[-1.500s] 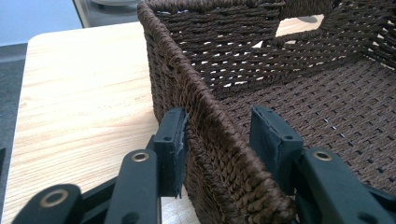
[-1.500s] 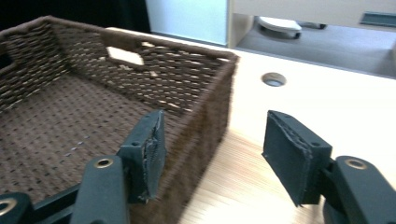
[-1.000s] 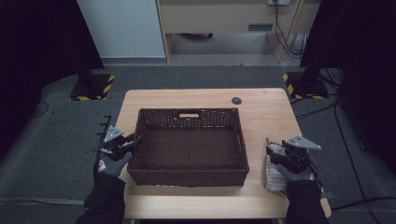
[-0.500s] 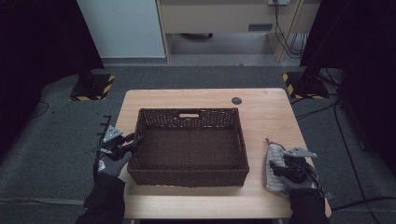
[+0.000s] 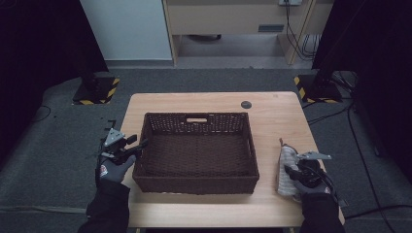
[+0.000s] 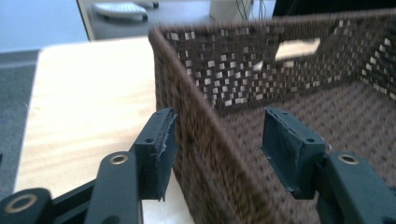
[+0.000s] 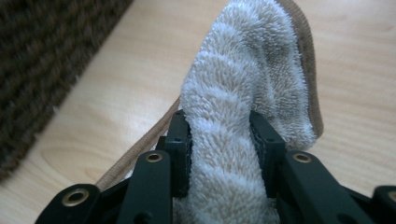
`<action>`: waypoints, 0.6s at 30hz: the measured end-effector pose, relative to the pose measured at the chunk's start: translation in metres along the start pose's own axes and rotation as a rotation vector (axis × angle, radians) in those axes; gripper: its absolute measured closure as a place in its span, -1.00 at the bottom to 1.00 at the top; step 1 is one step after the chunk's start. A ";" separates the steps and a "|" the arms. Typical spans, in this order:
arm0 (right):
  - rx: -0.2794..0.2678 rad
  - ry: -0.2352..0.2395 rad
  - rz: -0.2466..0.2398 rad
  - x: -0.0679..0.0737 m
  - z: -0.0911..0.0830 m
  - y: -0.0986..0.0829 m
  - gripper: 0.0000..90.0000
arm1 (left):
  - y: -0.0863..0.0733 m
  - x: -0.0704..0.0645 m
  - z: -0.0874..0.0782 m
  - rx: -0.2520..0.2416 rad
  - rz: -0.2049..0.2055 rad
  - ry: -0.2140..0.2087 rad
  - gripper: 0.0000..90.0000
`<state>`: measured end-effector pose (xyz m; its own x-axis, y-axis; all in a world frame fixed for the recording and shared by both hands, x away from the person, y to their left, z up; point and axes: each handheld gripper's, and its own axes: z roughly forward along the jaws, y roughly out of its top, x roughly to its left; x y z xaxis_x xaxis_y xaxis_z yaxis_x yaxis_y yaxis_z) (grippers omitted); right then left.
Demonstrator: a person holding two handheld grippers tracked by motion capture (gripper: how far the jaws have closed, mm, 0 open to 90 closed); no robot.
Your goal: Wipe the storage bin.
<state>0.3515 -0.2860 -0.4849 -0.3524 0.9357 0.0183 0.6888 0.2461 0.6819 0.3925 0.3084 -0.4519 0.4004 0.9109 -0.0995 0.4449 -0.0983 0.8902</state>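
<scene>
One towel (image 7: 243, 107), pale grey, fluffy, with a brown hem, lies bunched on the table (image 5: 272, 111) near its right edge, just beside the one wicker basket (image 5: 196, 183). The right gripper (image 7: 219, 149) pinches a fold of it. The left gripper (image 6: 217, 140) stands open astride the basket's left wall. Bare tabletop spreads beyond the basket.

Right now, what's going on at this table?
A person works two handheld grippers. The right gripper has pinched a fluffy towel lying on the table to the right of the basket. The left gripper straddles the basket's left wall, jaws open, one outside and one inside. The basket looks empty.
</scene>
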 end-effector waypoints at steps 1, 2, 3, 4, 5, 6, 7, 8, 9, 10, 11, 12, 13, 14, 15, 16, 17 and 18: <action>-0.015 -0.003 0.006 -0.001 -0.001 0.002 0.47 | 0.002 0.000 0.001 -0.010 -0.002 0.005 -0.08; -0.030 -0.004 0.017 -0.001 -0.003 0.004 0.47 | 0.004 0.000 0.002 -0.009 0.000 0.007 -0.10; -0.046 -0.004 0.009 -0.001 -0.004 0.005 0.46 | 0.006 0.000 0.005 -0.011 -0.001 0.013 -0.10; -0.062 -0.004 0.007 -0.001 -0.005 0.007 0.46 | 0.006 0.000 0.007 -0.016 0.000 0.025 -0.08; -0.079 -0.005 0.012 -0.001 -0.006 0.009 0.45 | 0.006 0.001 0.009 -0.013 0.000 0.036 -0.08; -0.093 -0.001 0.014 -0.001 -0.007 0.011 0.45 | 0.005 0.002 0.011 0.001 0.002 0.038 -0.08; -0.112 0.001 0.016 -0.001 -0.008 0.013 0.45 | 0.004 0.003 0.012 0.012 0.004 0.040 -0.06; -0.132 0.006 0.016 -0.001 -0.009 0.015 0.45 | 0.003 0.004 0.013 0.025 0.006 0.042 -0.04; -0.150 0.014 0.016 -0.001 -0.009 0.017 0.45 | 0.002 0.004 0.014 0.041 0.017 0.049 -0.03; -0.164 0.019 0.016 -0.001 -0.010 0.019 0.45 | 0.001 0.004 0.015 0.056 0.024 0.047 -0.03; -0.177 0.025 0.008 0.000 -0.010 0.021 0.45 | 0.000 0.003 0.016 0.070 0.040 0.042 0.01; -0.186 0.030 0.009 0.001 -0.009 0.023 0.45 | 0.000 0.003 0.017 0.076 0.049 0.040 0.07; -0.194 0.030 0.001 0.001 -0.009 0.026 0.45 | 0.001 0.002 0.017 0.078 0.050 0.035 0.12; -0.201 0.032 -0.007 0.002 -0.008 0.028 0.45 | 0.000 0.002 0.017 0.081 0.049 0.026 0.16; -0.208 0.037 -0.007 0.003 -0.007 0.030 0.45 | 0.000 0.002 0.017 0.082 0.045 0.012 0.21; -0.220 0.040 -0.009 0.004 -0.005 0.033 0.44 | 0.000 0.002 0.017 0.085 0.040 -0.006 0.28; -0.223 0.046 -0.015 0.005 -0.004 0.035 0.44 | 0.000 0.001 0.016 0.091 0.038 -0.010 0.33; -0.230 0.049 -0.018 0.007 -0.001 0.038 0.44 | 0.000 0.001 0.016 0.093 0.038 -0.010 0.34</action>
<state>0.3747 -0.2705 -0.4579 -0.3973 0.9170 0.0358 0.5216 0.1936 0.8309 0.4058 0.3024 -0.4591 0.4267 0.9016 -0.0712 0.5016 -0.1705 0.8481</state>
